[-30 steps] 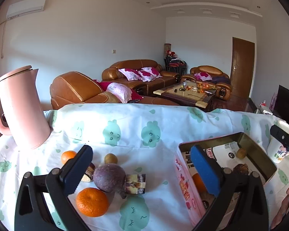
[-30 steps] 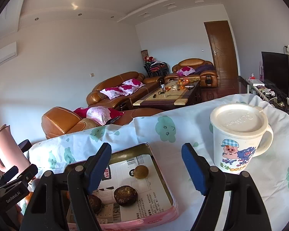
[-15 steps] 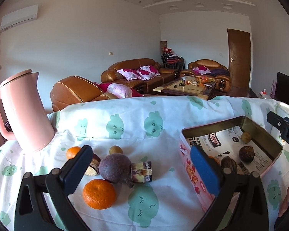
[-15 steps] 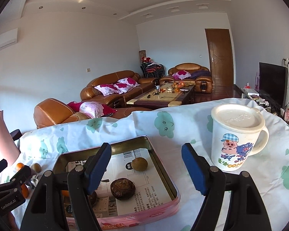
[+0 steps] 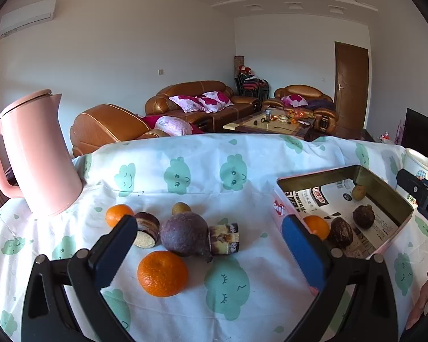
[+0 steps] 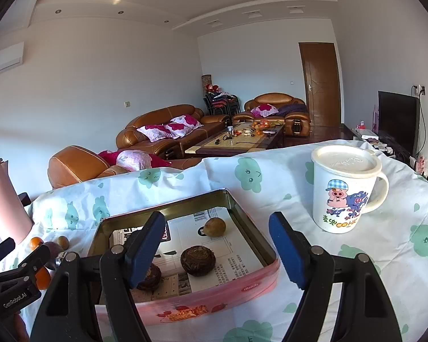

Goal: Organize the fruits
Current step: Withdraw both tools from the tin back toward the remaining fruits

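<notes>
Left black two-finger gripper with blue pads (image 5: 208, 245): jaws wide apart, nothing between them, held level and low. Right black two-finger gripper with blue pads (image 6: 216, 245): same, jaws spread, empty. Bare hand (image 5: 423, 296) visible at right edge of left view.

Loose fruits (image 5: 184, 233) left of tin (image 5: 385, 188)

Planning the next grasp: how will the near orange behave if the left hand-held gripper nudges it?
The orange looks round and lies loose on the cloth, so it would probably roll. Its peel seems dimpled and firm, likely giving decent grip. The left hand-held gripper is open around it.
</notes>
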`<state>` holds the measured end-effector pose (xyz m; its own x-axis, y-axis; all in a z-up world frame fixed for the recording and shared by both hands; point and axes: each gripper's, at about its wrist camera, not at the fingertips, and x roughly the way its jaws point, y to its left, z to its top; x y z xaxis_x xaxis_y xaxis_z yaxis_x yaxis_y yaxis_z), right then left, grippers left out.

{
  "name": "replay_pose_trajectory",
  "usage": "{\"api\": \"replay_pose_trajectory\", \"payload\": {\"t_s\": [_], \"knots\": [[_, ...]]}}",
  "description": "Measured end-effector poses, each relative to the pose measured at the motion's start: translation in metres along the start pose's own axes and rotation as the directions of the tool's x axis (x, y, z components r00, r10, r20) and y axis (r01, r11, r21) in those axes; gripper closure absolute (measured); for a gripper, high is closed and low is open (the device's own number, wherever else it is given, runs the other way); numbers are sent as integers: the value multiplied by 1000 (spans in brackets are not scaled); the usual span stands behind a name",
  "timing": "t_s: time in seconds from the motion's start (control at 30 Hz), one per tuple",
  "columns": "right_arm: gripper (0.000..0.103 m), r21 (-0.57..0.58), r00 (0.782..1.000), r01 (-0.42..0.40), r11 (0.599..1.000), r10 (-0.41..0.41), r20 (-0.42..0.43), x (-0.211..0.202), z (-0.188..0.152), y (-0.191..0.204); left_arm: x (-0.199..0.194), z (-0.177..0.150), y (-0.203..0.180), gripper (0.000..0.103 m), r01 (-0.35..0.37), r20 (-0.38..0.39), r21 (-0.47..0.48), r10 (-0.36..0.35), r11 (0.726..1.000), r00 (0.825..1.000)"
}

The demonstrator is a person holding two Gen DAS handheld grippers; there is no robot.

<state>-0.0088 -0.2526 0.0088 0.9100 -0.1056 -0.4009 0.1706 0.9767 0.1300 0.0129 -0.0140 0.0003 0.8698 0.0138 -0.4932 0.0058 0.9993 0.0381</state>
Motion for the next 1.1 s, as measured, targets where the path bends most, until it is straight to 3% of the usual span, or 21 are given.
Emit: {"api": "replay_pose_trajectory", "payload": {"t_s": [0.7, 0.93, 1.1], "knots": [[26, -89, 986, -153, 984, 147, -74, -13, -26, 110, 6, -5, 62, 0, -46, -44, -20, 45, 999, 998], [26, -107, 978, -186, 977, 173, -120, -8, -32, 139, 15, -1, 95, 0, -133, -58, 6, 133, 991, 989], [26, -141, 966, -226, 964, 203, -161, -5, -36, 161, 23, 5, 146, 0, -193, -115, -101, 181, 976, 977]]}}
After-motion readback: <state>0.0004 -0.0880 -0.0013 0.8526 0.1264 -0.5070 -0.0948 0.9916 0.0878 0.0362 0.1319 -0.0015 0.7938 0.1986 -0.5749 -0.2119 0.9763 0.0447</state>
